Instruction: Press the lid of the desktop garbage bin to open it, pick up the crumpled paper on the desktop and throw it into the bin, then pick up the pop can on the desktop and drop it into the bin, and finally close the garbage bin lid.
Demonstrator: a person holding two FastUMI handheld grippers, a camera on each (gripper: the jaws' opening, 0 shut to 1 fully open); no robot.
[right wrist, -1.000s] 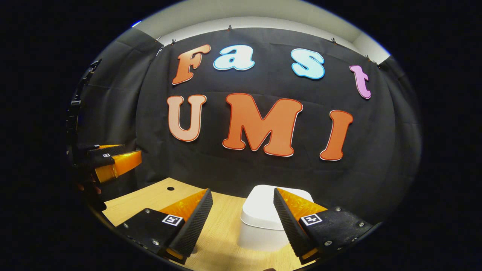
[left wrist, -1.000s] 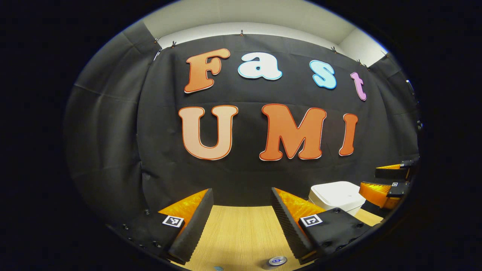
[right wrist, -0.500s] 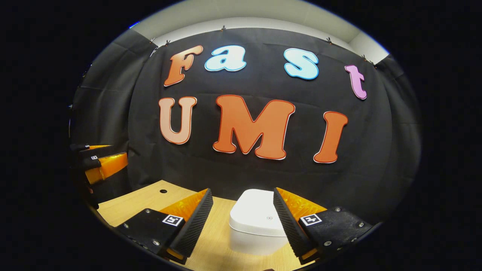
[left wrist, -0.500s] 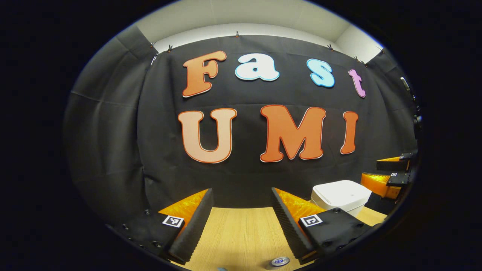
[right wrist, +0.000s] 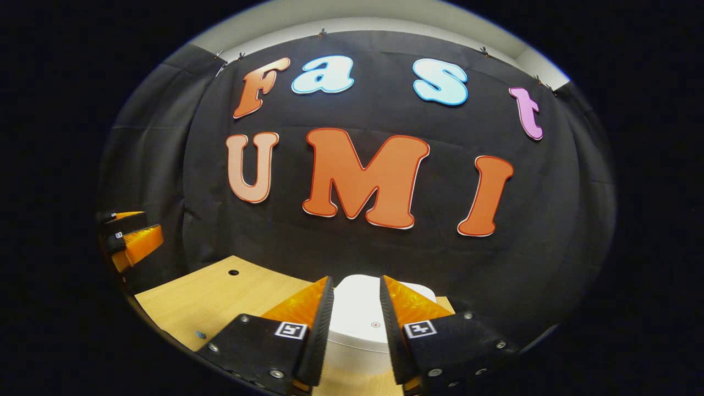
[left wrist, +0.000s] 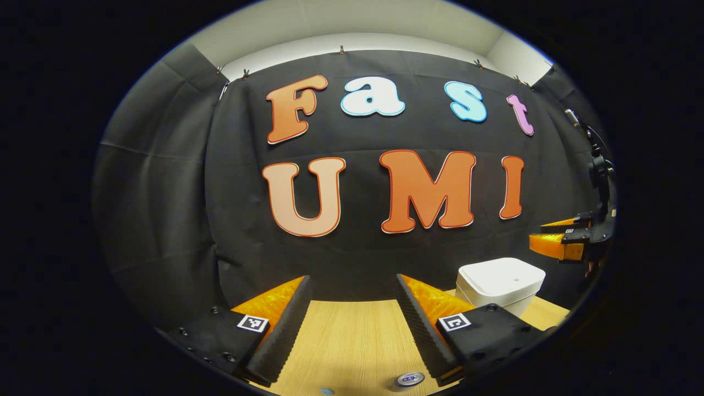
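One bin (right wrist: 360, 335), one can (left wrist: 408, 379), two grippers (left wrist: 352, 324) (right wrist: 355, 335)

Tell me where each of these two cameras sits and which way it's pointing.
Left gripper view: rides the left gripper, facing the cloth wall over the light wooden desktop; its two fingers frame a silver can top.
Right gripper view: rides the right gripper, aimed at the white plastic bin's closed lid; its fingers stand narrowly apart.
Shared: the bin, the desktop, each other's gripper.

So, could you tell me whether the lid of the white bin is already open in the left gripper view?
No, the lid lies flat and closed on top of the white bin, with no gap showing.
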